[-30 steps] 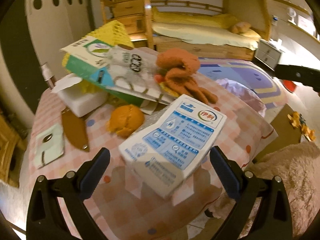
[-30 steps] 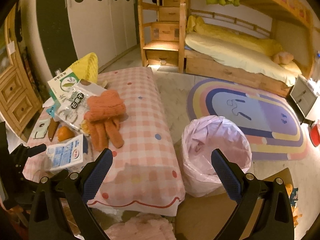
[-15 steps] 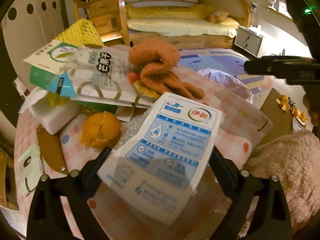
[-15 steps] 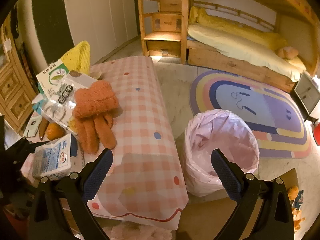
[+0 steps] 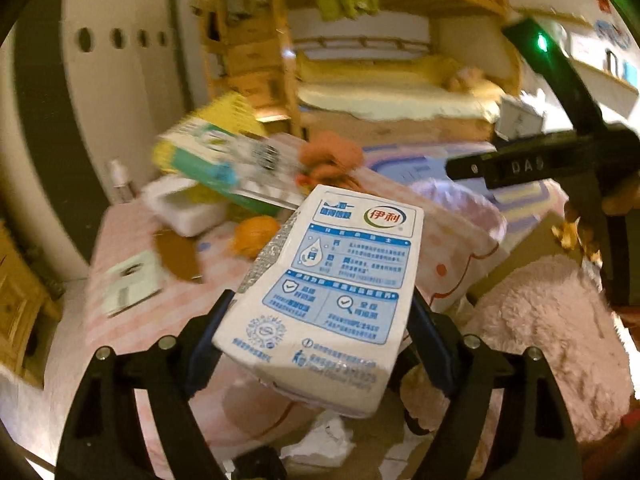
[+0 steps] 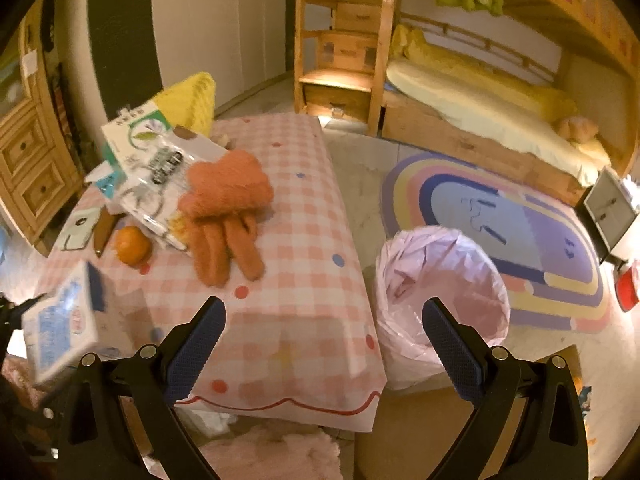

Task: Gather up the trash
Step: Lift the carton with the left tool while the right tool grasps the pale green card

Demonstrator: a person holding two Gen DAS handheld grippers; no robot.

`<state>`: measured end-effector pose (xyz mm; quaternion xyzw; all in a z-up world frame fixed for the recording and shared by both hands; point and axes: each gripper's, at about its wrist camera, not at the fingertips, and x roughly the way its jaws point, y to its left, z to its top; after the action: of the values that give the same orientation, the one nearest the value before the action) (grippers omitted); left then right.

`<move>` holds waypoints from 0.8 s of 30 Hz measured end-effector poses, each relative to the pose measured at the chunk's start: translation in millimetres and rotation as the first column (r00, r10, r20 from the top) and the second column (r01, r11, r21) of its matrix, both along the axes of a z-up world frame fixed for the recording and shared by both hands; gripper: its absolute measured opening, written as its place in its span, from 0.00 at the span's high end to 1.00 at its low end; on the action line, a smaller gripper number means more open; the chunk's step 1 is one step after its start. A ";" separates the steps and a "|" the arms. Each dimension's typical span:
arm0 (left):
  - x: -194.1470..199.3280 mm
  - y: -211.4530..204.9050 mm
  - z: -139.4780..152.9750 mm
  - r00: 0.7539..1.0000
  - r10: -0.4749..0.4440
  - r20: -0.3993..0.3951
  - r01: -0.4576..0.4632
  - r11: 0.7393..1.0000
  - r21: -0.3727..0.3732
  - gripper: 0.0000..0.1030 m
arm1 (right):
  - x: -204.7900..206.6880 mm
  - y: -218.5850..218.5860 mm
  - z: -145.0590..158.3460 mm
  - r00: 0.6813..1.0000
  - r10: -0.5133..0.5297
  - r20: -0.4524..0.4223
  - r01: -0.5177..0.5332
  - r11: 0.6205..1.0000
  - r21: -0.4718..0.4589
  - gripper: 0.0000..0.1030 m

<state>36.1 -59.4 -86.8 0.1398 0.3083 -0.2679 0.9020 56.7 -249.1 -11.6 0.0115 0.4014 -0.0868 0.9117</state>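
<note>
One milk carton (image 5: 332,292), white with blue print, is held between the two blue pads of the left gripper (image 5: 320,332), which are closing on its sides. The carton is raised clear of the table (image 5: 132,320), tilted, with its printed face toward the camera. In the right wrist view the same carton (image 6: 60,332) appears at the near left corner of the table, above the pink checked cloth (image 6: 296,240).

Behind the carton, an orange (image 6: 134,245) is seen on the cloth. Beside it lie a pair of orange gloves (image 6: 224,216), a clear plastic wrapper (image 6: 156,184) and a white-and-green box (image 6: 132,132), partly stacked on one another. A yellow net (image 6: 188,100) lies at the far edge.

The right gripper (image 6: 320,344) is held with its jaws wide apart and nothing between them, above the near end of the table. A bin lined with a pink bag (image 6: 440,280) stands on the floor just beside the table, to its right. A striped rug (image 6: 520,232) and a bunk bed (image 6: 480,96) are seen beyond.
</note>
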 end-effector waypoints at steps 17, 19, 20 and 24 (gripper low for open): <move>44.9 108.9 12.3 0.808 0.576 0.119 -0.568 0.817 -0.097 0.22 | 36.4 109.1 -4.3 0.956 0.276 0.100 -0.285 0.953 0.097 0.09; 50.4 120.7 11.9 0.782 0.612 0.116 -0.603 0.791 -0.106 0.22 | 37.7 121.2 -6.6 0.940 0.321 0.111 -0.333 0.937 0.108 0.12; 51.9 128.5 11.9 0.775 0.622 0.110 -0.613 0.783 -0.111 0.22 | 39.8 131.3 -7.3 0.931 0.344 0.119 -0.356 0.930 0.098 0.31; 58.0 150.1 7.4 0.752 0.655 0.078 -0.647 0.755 -0.103 0.22 | 59.4 171.6 -12.5 0.892 0.441 0.104 -0.450 0.887 0.103 0.49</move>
<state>94.1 90.7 -79.4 0.0066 0.2783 0.0603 0.9586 116.1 -77.5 -24.1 -0.0208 0.3620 0.1505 0.9197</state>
